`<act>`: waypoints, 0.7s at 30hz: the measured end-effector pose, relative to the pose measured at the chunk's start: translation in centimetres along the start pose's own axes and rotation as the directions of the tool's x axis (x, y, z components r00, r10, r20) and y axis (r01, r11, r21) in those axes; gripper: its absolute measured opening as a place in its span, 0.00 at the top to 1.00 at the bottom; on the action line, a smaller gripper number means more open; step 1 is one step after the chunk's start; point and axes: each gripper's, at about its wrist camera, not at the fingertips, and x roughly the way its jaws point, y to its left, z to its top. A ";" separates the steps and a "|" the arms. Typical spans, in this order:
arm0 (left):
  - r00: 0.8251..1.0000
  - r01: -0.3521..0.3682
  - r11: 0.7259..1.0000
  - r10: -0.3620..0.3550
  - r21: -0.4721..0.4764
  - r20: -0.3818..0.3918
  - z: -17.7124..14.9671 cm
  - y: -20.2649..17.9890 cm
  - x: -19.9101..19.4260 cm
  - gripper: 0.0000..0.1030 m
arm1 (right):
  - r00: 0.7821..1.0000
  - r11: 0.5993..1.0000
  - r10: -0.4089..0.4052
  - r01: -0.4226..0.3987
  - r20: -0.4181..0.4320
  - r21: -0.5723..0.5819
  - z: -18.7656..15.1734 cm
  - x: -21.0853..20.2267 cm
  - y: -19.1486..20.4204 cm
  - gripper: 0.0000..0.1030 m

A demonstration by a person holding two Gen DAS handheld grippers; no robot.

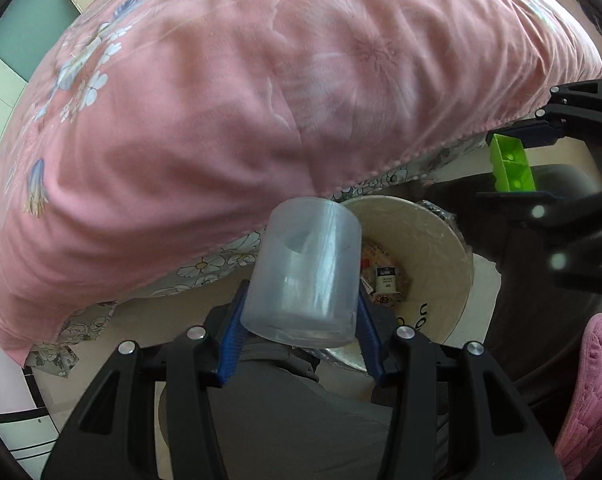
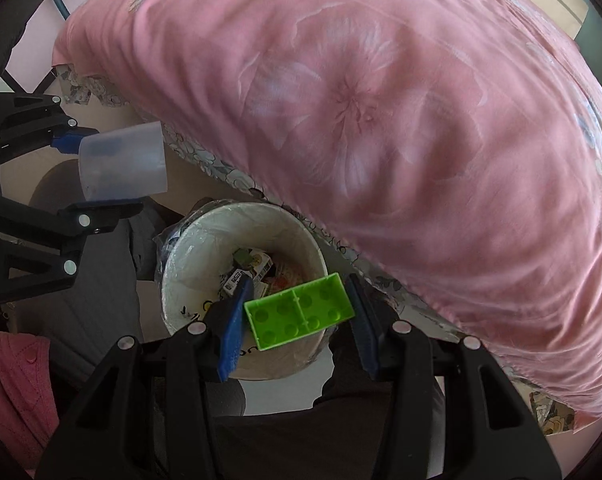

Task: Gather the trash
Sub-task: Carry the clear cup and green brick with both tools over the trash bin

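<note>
My left gripper (image 1: pixel 301 312) is shut on a translucent plastic cup (image 1: pixel 305 272), held on its side above the near rim of a white trash bin (image 1: pixel 433 240). The cup also shows in the right wrist view (image 2: pixel 123 164). My right gripper (image 2: pixel 299 312) is shut on a green plastic block (image 2: pixel 299 312), hollow side up, held directly over the open trash bin (image 2: pixel 205 248). The block also shows in the left wrist view (image 1: pixel 511 162). The bin holds several small cartons and wrappers (image 2: pixel 253 268).
A bed with a pink floral quilt (image 1: pixel 241 100) fills the upper part of both views and overhangs the bin. A dark round object (image 1: pixel 541 280) stands right of the bin. A pink slipper (image 1: pixel 593 380) lies on the floor nearby.
</note>
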 end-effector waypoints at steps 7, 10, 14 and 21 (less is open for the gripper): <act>0.994 0.054 0.998 -0.057 -0.030 -0.096 -0.3 -0.3 4.8 0.51 | 0.994 0.997 0.057 -0.051 -0.096 0.063 -1.6 5.4 -0.7 0.53; 0.988 0.074 0.996 -0.079 -0.046 -0.133 -0.4 -0.4 6.8 0.51 | 0.988 0.994 0.082 -0.071 -0.133 0.083 -2.3 7.4 -0.7 0.53; 0.977 0.104 0.992 -0.116 -0.072 -0.178 -0.9 -0.8 9.4 0.51 | 0.976 0.991 0.111 -0.094 -0.185 0.100 -3.2 10.0 -0.4 0.53; 0.956 0.148 0.984 -0.168 -0.098 -0.239 -1.0 -2.5 13.1 0.51 | 0.954 0.978 0.168 -0.131 -0.247 0.161 -4.2 13.8 -0.4 0.53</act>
